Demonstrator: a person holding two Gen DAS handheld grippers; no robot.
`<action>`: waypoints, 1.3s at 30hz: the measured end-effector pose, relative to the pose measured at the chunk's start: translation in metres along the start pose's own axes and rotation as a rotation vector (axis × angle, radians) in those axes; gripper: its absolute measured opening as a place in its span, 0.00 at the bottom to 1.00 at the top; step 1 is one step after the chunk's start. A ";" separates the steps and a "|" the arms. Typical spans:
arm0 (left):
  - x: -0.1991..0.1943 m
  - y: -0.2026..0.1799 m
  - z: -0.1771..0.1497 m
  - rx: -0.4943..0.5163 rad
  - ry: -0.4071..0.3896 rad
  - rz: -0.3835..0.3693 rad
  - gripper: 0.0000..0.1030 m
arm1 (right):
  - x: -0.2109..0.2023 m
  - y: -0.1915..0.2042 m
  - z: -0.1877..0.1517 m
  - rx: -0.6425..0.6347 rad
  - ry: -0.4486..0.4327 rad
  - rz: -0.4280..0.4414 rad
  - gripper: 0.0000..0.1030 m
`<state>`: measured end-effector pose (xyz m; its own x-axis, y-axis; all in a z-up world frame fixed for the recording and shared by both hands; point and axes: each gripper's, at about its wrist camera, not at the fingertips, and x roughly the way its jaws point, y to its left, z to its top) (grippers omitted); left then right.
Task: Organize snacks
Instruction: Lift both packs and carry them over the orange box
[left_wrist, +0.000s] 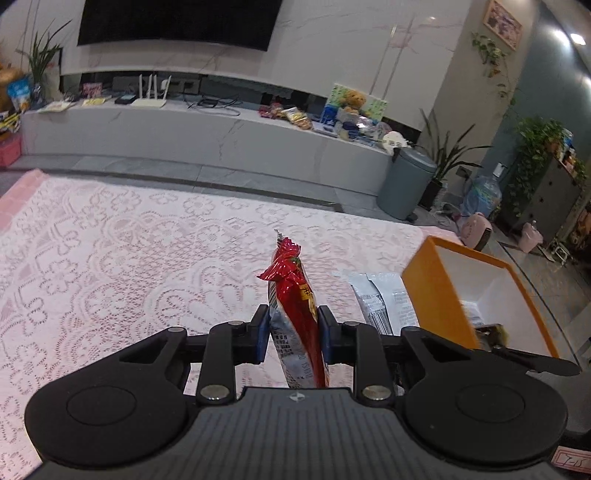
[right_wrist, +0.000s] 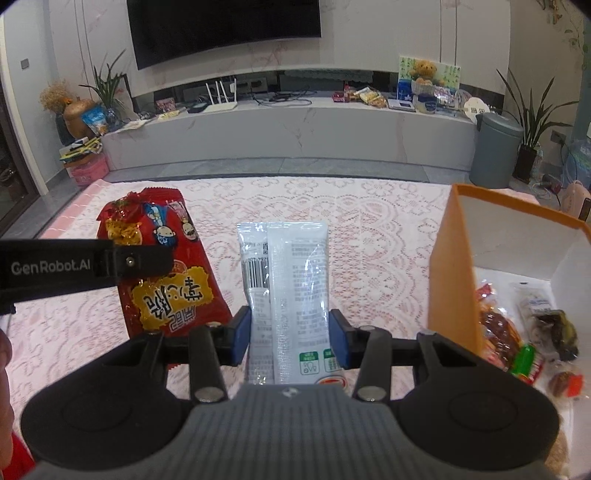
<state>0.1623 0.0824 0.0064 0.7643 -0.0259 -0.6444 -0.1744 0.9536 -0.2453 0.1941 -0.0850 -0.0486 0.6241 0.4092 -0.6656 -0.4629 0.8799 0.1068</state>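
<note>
Ahead of me a big dark television (right_wrist: 225, 27) hangs on a pale marbled wall (left_wrist: 332, 55). Below it runs a long grey stone bench (right_wrist: 295, 129), cluttered with a white router (right_wrist: 221, 105) and a teddy bear (right_wrist: 423, 72). I see a grey bin (left_wrist: 406, 184) on the grey tiled floor (left_wrist: 221, 171), leafy plants (right_wrist: 532, 114) beside it, and a framed picture (left_wrist: 502, 24) high up.

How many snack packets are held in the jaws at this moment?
2. The red snack packet stands edge-on between the left gripper's jaws, and the white packet lies flat between the right gripper's jaws. More snacks lie in the orange box, partly hidden.
</note>
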 end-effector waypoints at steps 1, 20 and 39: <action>-0.004 -0.004 0.001 0.005 -0.006 -0.014 0.28 | -0.009 -0.002 -0.002 -0.003 -0.009 0.000 0.42; 0.022 -0.152 0.033 0.221 -0.007 -0.306 0.27 | -0.098 -0.130 0.005 0.013 -0.053 -0.134 0.42; 0.164 -0.211 0.033 0.407 0.207 -0.248 0.27 | -0.001 -0.221 0.031 -0.057 0.119 -0.232 0.42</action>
<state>0.3452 -0.1134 -0.0233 0.6060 -0.2853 -0.7425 0.2832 0.9497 -0.1338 0.3147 -0.2721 -0.0489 0.6407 0.1639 -0.7501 -0.3530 0.9305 -0.0982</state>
